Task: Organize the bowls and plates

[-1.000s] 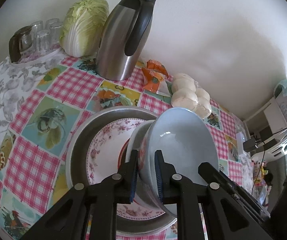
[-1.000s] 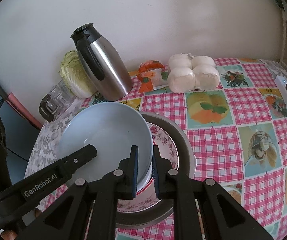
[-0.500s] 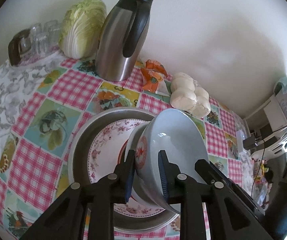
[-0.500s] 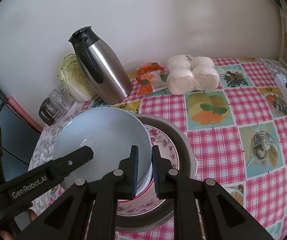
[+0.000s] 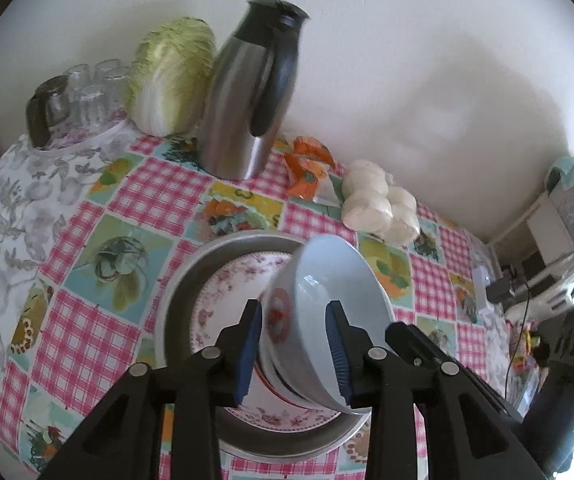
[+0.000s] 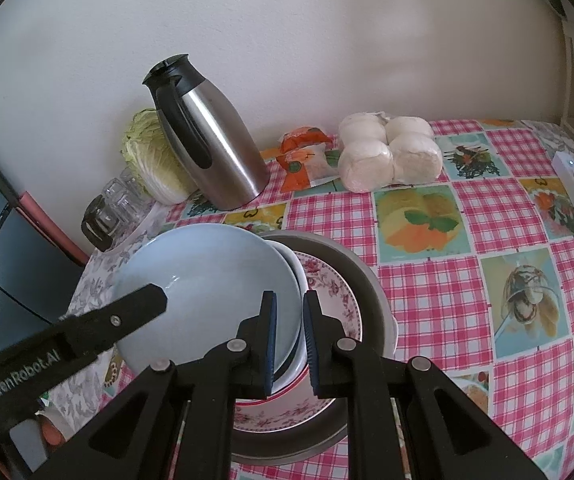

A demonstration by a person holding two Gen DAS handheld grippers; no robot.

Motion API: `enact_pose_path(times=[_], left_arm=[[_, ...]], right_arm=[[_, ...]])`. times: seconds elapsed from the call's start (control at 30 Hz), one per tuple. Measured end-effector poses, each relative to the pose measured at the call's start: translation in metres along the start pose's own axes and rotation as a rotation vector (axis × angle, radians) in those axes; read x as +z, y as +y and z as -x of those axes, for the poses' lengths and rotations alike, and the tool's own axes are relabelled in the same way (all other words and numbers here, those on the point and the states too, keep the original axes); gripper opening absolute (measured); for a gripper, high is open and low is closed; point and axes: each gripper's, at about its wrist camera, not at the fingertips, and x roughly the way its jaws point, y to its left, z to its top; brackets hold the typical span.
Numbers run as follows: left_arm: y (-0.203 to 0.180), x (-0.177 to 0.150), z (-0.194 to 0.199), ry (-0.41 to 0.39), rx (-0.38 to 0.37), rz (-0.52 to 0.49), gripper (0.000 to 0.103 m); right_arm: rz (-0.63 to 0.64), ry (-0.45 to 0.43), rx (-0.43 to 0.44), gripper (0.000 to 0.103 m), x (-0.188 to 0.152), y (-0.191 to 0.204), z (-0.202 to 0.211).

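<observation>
Left gripper (image 5: 294,350) jaws opening, pale blue bowl (image 5: 327,300) between them, tilted on edge. In the left wrist view the left pad shows a gap to the bowl's outer wall with the red mark; the right pad sits inside the bowl, contact there unclear. Right gripper (image 6: 289,342) nearly pressed together, pinching the rim of the pale blue bowl at its 4 o'clock edge in the right wrist view.

Bowl leans over a stack: white bowl (image 6: 294,276) under it, then floral plate (image 5: 223,300), all inside a metal basin (image 5: 191,276) on the checked tablecloth (image 6: 427,292). In the right wrist view the stack sits at 6 o'clock of the frame, basin rim extending toward 4 o'clock.

Steel thermos jug (image 6: 207,140) at 11 o'clock from the basin, against the wall. Cabbage (image 5: 169,76) just beside the jug, upturned glasses (image 5: 75,92) beyond it. Orange snack packet (image 6: 303,152) at 12 o'clock, bag of white buns (image 6: 387,152) at 1 o'clock. White adapter block (image 6: 571,180) at far 3 o'clock table edge.
</observation>
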Motion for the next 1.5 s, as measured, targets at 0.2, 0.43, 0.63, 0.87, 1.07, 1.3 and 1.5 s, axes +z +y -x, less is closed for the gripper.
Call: enact_pose_path(times=[0.2,0.43,0.63,0.87,1.07,1.3,1.5], left_arm=[[0.030,0.003,-0.005,0.002,-0.053,0.145,0.038],[0.041,-0.002,-0.022,0.041,-0.106,0.215,0.038],[0.035,-0.004,-0.019,0.054,-0.096,0.186,0.037],[0.025,-0.013,0.005,0.012,-0.012,0.114,0.063],[0.022,-0.033,0.019,0.007,0.109,0.042,0.087],[0.029,-0.057,0.034,-0.025,0.182,-0.024,0.103],[0.038,-0.076,0.035,-0.034,0.268,-0.112,0.103]], right_arm=[[0.014,-0.008,0.018,0.015,0.000,0.004,0.002],[0.026,-0.033,0.012,0.015,0.002,0.003,0.011],[0.051,-0.029,-0.010,0.041,0.002,0.003,0.021],[0.100,-0.043,-0.037,0.056,-0.005,0.003,0.039],[0.144,-0.046,-0.079,0.077,-0.027,0.003,0.053],[0.208,-0.021,-0.115,0.084,-0.054,0.007,0.054],[0.206,0.007,-0.146,0.095,-0.074,0.003,0.050]])
